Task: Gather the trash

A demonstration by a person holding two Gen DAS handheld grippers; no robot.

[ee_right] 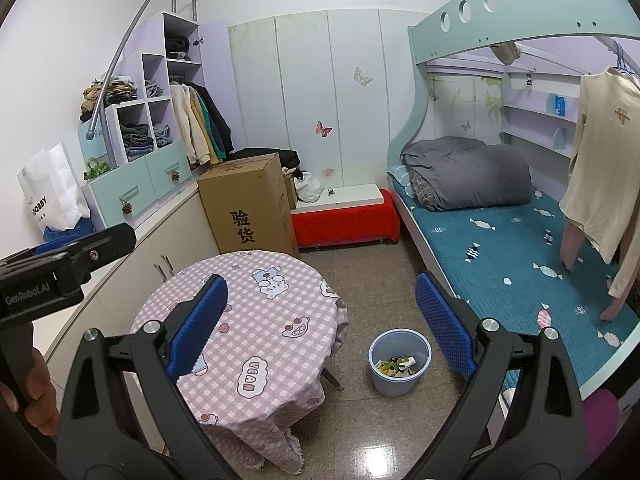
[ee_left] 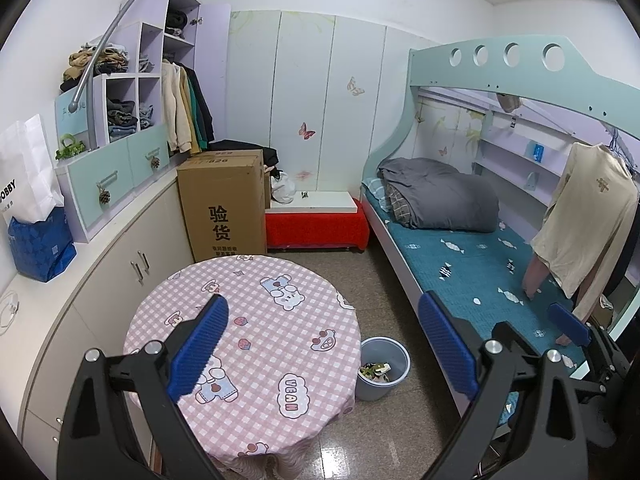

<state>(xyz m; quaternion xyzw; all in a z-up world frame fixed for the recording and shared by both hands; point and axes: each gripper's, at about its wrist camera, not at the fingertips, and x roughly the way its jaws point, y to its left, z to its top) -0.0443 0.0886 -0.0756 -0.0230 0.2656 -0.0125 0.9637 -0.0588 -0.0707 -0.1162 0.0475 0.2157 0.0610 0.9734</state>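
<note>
Overhead, both the left gripper (ee_left: pixel 324 344) and right gripper (ee_right: pixel 320 328) are held with fingers spread, nothing pinched, above the surface (ee_right: pixel 256 300), beside whose right edge a bin (ee_right: pixel 399 362) of trash (ee_right: pixel 396 363) is seen.

Both grippers — left (ee_left: pixel 323 344), right (ee_right: pixel 320 322) — wide apart

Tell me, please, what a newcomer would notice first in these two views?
Probably the round table with its pink checked cartoon cloth, in the foreground. Beside it on the floor stands a grey bin holding scraps. Behind, a tall cardboard box stands by the cabinets, and a teal bunk bed fills the right side.
</note>
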